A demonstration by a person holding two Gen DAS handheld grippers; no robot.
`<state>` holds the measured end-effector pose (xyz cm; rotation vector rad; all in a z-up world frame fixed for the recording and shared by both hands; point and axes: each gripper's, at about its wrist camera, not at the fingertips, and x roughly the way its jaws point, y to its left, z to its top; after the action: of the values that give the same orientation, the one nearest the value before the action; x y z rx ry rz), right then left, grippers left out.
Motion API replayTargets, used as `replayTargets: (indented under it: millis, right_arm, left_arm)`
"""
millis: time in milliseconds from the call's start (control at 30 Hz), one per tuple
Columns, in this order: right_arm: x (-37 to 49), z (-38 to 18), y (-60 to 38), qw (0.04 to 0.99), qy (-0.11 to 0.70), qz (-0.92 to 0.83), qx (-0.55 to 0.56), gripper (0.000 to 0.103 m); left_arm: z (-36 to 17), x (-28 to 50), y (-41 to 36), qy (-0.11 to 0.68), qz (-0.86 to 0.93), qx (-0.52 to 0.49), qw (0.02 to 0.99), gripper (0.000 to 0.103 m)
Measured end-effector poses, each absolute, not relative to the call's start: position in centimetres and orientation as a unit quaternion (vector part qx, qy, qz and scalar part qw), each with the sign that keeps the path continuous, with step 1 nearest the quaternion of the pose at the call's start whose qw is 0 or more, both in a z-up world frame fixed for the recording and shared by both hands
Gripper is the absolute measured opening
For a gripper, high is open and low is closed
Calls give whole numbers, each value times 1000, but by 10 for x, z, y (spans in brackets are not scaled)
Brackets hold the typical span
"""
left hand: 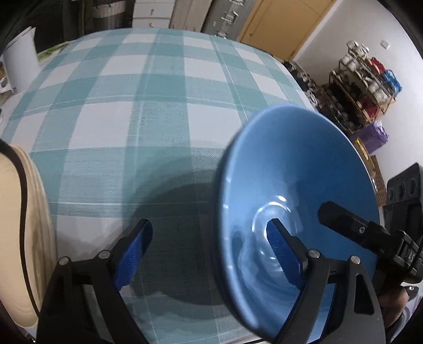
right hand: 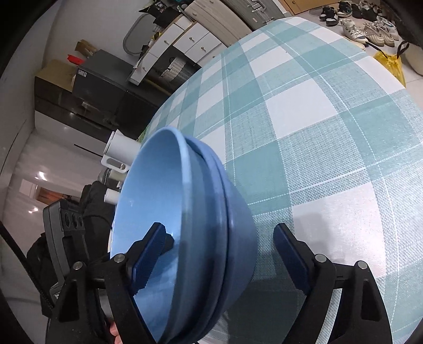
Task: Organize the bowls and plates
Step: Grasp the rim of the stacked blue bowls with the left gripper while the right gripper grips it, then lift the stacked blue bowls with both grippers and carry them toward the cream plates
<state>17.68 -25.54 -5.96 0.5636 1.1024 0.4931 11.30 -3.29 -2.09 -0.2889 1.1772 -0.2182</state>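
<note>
A stack of blue bowls [right hand: 211, 238] stands tilted on edge over the teal checked tablecloth [right hand: 317, 132]. In the left wrist view the top bowl's inside [left hand: 290, 185] faces me. My left gripper [left hand: 208, 251] is open, with its right finger [left hand: 283, 254] inside the bowl and its left finger [left hand: 132, 254] outside, away from the wall. My right gripper [right hand: 219, 262] is open and straddles the stack, with its left finger [right hand: 148, 254] inside the top bowl and its right finger [right hand: 293, 262] outside. The right gripper's body shows in the left wrist view [left hand: 370, 232].
A cream plate or board [left hand: 23, 238] lies at the table's left edge. A white jug [left hand: 18, 63] stands at the far left. A rack of cups [left hand: 367, 79] and shoes [right hand: 370, 23] are on the floor beyond the table.
</note>
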Motion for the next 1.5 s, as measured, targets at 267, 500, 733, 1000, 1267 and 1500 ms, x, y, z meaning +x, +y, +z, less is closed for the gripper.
replayTargets:
  millis: [267, 500, 733, 1000, 1267, 1500]
  right_arm:
    - [178, -61, -246, 789, 513, 230, 247, 66]
    - [171, -57, -244, 809, 516, 199, 200, 43]
    - [177, -59, -248, 785, 543, 207, 214, 32]
    - [188, -58, -237, 777, 568, 216, 165, 22]
    - [198, -56, -221, 772, 593, 210, 95, 21]
    - [201, -45, -199, 768, 609, 198, -11, 21]
  left_arm:
    - [-29, 120, -46, 566, -137, -139, 801, 68]
    - [-22, 114, -58, 568, -158, -92, 802, 40]
    - [-18, 111, -53, 572, -148, -94, 801, 38]
    - [-18, 113, -43, 584, -155, -115, 789, 38]
    - [-20, 116, -42, 582, -153, -76, 795, 30]
    - [-10, 124, -50, 597, -145, 18, 789, 21]
